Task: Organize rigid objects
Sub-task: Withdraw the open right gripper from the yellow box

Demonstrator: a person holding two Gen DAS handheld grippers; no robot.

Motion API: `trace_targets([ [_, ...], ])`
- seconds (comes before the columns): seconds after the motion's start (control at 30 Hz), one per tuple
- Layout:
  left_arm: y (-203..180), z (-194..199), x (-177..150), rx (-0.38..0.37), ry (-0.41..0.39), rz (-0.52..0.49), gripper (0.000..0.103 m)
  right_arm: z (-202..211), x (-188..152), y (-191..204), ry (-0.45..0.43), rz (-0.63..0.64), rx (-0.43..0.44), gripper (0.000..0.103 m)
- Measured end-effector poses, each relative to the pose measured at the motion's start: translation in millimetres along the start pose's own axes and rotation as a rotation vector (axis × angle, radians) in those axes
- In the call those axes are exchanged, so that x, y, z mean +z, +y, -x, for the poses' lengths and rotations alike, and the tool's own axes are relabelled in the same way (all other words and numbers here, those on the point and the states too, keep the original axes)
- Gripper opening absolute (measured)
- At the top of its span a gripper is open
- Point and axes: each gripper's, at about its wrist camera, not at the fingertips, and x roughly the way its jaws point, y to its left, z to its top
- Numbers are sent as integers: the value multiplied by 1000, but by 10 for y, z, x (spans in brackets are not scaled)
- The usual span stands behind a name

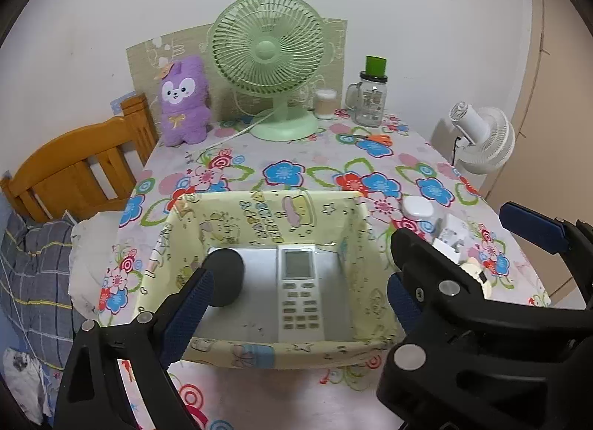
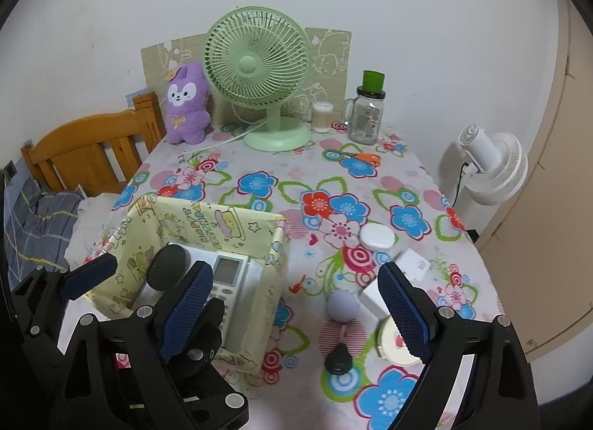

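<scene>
Nearest in the right wrist view, the right gripper (image 2: 296, 311) stands wide open and holds nothing; its blue pads (image 2: 404, 309) frame the loose items on the floral tablecloth (image 2: 259, 156): a black key fob (image 2: 338, 359), a pale ball (image 2: 343, 305), a white box (image 2: 374, 298), a round compact (image 2: 398, 343) and, further off, a white round case (image 2: 377, 236). The left gripper (image 1: 300, 289) is likewise open and empty, poised over the fabric basket (image 1: 259, 350).

Step in hand, by judgement: part of the sorting is done and the next pick is being chosen; the next move calls for lowering the right gripper onto one loose item, closing squarely, then carrying it left over the basket wall.

Basket contents: a white remote control (image 1: 298, 289) lying flat, and a dark cylinder (image 1: 226, 276) beside it.

Beyond, well apart: scissors (image 2: 357, 156), a green fan (image 2: 259, 78), a glass jar (image 2: 365, 115) and a purple plush (image 2: 185, 104).
</scene>
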Motion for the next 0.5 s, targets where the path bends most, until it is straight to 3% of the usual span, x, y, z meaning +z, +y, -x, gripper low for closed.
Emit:
trace_targets([
  [0.5, -381, 83, 2, -46, -20, -28, 96, 163, -89, -373, -14, -36, -1, 93],
])
